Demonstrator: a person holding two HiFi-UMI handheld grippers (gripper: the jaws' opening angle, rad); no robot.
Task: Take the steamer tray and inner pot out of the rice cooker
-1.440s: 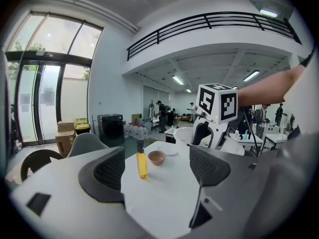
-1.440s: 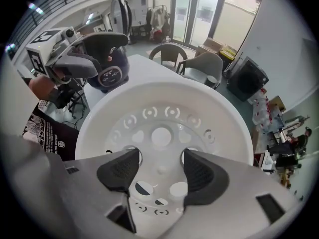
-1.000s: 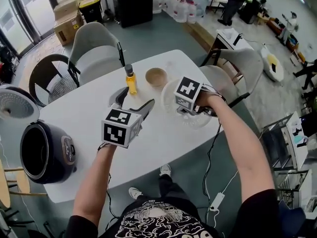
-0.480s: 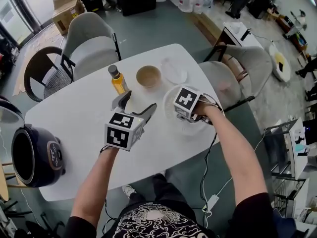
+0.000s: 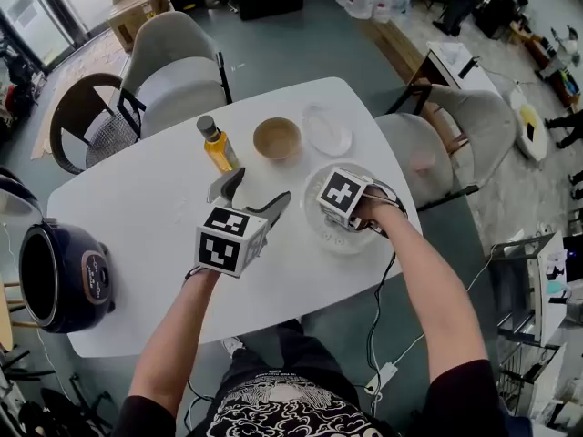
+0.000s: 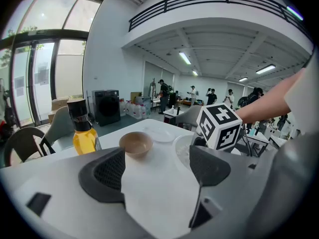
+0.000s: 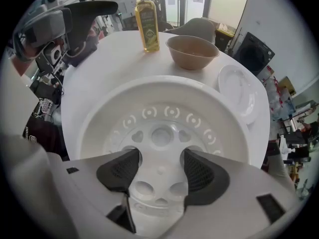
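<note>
— If you start by the left end of the white table, what is there?
— At 9 o'clock a dark rice cooker, lid open, its dark mouth turned up toward the camera
— And next?
— An oil bottle stands at 12 o'clock. Just nearer than it, the left gripper hangs over the table's middle, jaws wide apart, with only bare tabletop between them
— Past that?
— A tan bowl at 1 o'clock and a clear plate at 2, near each other but not touching
— Where is the steamer tray?
— At 3 o'clock, close to the table's right edge. It is white and round, with holes in its floor. The right gripper points straight down into it, jaws set wide, pads against the raised middle of the tray. Whether the tray rests on the table I cannot tell
</note>
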